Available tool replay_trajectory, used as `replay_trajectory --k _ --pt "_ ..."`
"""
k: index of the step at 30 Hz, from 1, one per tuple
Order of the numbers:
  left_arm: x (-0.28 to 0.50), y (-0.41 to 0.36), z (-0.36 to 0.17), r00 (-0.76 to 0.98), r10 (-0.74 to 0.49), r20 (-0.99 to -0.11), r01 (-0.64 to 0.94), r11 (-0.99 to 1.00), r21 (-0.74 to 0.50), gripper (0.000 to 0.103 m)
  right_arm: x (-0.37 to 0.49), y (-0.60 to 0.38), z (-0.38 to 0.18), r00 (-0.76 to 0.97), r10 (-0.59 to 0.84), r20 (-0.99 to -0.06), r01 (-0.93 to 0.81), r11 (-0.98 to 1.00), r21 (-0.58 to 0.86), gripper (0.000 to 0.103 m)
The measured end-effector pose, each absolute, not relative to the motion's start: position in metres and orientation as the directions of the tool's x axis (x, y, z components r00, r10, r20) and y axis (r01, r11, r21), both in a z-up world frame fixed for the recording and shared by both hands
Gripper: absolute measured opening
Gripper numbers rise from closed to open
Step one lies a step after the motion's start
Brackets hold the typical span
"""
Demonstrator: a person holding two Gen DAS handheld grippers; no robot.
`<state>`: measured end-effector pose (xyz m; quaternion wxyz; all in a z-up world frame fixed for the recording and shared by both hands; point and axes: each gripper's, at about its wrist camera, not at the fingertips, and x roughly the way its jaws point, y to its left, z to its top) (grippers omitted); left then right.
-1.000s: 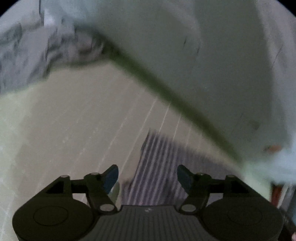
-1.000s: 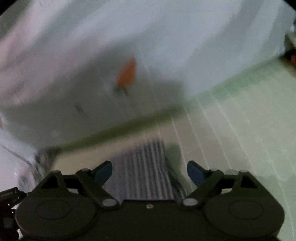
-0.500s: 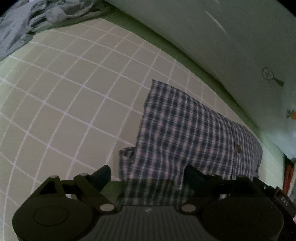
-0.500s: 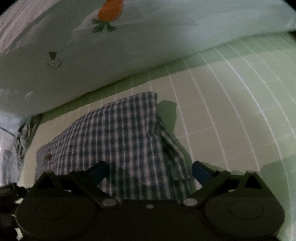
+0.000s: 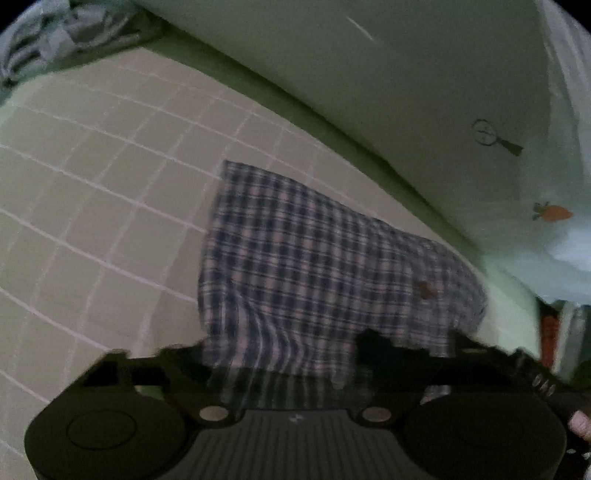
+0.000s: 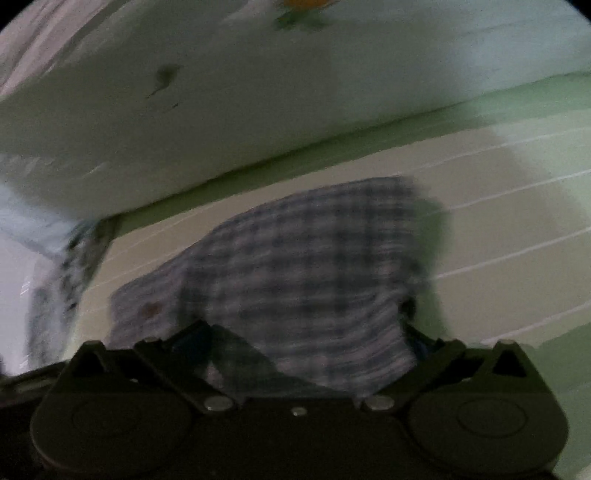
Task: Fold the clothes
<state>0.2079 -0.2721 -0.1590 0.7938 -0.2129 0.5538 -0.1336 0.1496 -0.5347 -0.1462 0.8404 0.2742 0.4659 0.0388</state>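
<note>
At the bottom of each frame, the left claw [image 5: 284, 354], just closing, and the right claw [image 6: 306, 343], just opening, are seen spread around the plaid shirt's [image 5: 314, 266] near edge. The shirt is laid on the gridded bed sheet [image 5: 92, 206]. Beyond, a carrot-printed pillow [image 5: 424, 92] is shown. No writing can be read.

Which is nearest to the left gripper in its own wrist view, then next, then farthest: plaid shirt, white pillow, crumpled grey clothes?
1. Plaid shirt, lying between the left gripper fingers.
2. White pillow, beyond the shirt, upper right.
3. Crumpled grey clothes, far upper-left corner.
</note>
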Motion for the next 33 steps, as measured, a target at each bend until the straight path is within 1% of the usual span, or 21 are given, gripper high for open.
replay_trajectory --k 1,2,3,4,5,6,7,12,15,20,26,33 --pt "0.204 -0.271 -0.160 0.344 -0.461 -0.818 -0.044 0.862 -0.504 0.055 0.150 -0.526 -0.147 0.553 0.365 -0.749 0.166 0.833 0.528 0.101" --pt "0.200 -0.269 -0.161 0.337 -0.469 -0.816 -0.067 0.853 -0.518 0.045 0.150 -0.518 -0.148 0.540 0.413 -0.734 0.143 0.814 0.563 0.095" --pt "0.194 -0.268 -0.160 0.330 -0.474 -0.817 -0.084 0.847 -0.525 0.040 0.151 -0.512 -0.150 0.523 0.460 -0.717 0.138 0.785 0.604 0.079" --pt "0.187 -0.266 -0.157 0.325 -0.470 -0.821 -0.090 0.849 -0.521 0.037 0.148 -0.508 -0.151 0.513 0.491 -0.704 0.149 0.757 0.637 0.067" --pt "0.179 -0.264 -0.153 0.322 -0.463 -0.825 -0.091 0.853 -0.514 0.034 0.142 -0.504 -0.150 0.507 0.513 -0.693 0.163 0.732 0.662 0.062" --pt "0.170 -0.261 -0.149 0.317 -0.458 -0.831 -0.087 0.858 -0.506 0.032 0.136 -0.498 -0.146 0.499 0.524 -0.690 0.158 0.728 0.667 0.056" --pt "0.159 -0.257 -0.144 0.311 -0.455 -0.834 -0.084 0.861 -0.501 0.031 0.129 -0.492 -0.141 0.490 0.529 -0.693 0.141 0.737 0.662 0.054" --pt "0.115 -0.231 -0.125 0.315 -0.485 -0.816 -0.089 0.841 -0.534 0.030 0.092 -0.469 -0.114 0.470 0.539 -0.699 0.095 0.756 0.647 0.053" --pt "0.097 -0.224 -0.112 0.329 -0.506 -0.797 -0.049 0.834 -0.550 0.030 0.060 -0.459 -0.099 0.499 0.529 -0.687 0.095 0.754 0.650 0.053" --pt "0.074 -0.222 -0.092 0.329 -0.556 -0.763 0.056 0.818 -0.572 0.030 0.023 -0.452 -0.084 0.572 0.472 -0.671 0.120 0.761 0.637 0.053" --pt "0.059 -0.248 -0.085 0.252 -0.610 -0.751 0.185 0.793 -0.581 0.030 -0.033 -0.463 -0.071 0.638 0.369 -0.675 0.213 0.758 0.616 0.053" --pt "0.036 -0.307 -0.079 0.206 -0.630 -0.749 0.303 0.769 -0.563 0.030 -0.088 -0.500 -0.071 0.686 0.292 -0.666 0.314 0.707 0.633 0.053"
